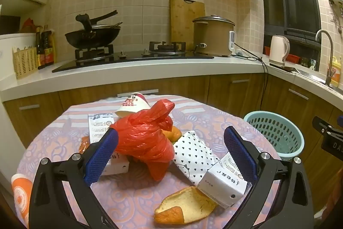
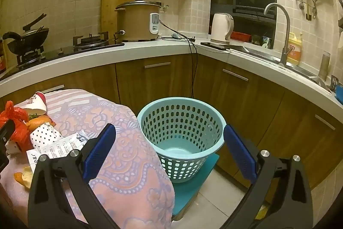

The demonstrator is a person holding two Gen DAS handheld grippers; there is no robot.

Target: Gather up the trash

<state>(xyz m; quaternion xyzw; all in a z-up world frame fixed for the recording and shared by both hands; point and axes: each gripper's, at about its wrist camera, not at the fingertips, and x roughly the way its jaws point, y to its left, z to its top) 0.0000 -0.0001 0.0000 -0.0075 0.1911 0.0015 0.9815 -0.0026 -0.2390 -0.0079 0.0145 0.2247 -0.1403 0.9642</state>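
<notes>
Trash lies on a round table under a pink patterned cloth (image 1: 137, 196). A crumpled red plastic bag (image 1: 145, 138) sits in the middle, between the wide-apart blue pads of my open left gripper (image 1: 171, 153), which hovers over the pile and touches nothing. Around the bag are a dotted paper wrapper (image 1: 193, 153), a small white carton (image 1: 225, 181), an orange peel (image 1: 186, 205), a tipped paper cup (image 1: 135, 104) and a receipt (image 1: 98, 128). My right gripper (image 2: 169, 153) stands open and empty before the light-blue perforated basket (image 2: 182, 134), which holds nothing.
The basket stands on a teal stool (image 2: 193, 186) right of the table. An orange cup (image 1: 20, 192) sits at the table's left edge. Behind runs a counter with a wok (image 1: 92, 35), a rice cooker (image 1: 212, 35), a kettle (image 1: 278, 49) and a sink tap (image 2: 283, 35).
</notes>
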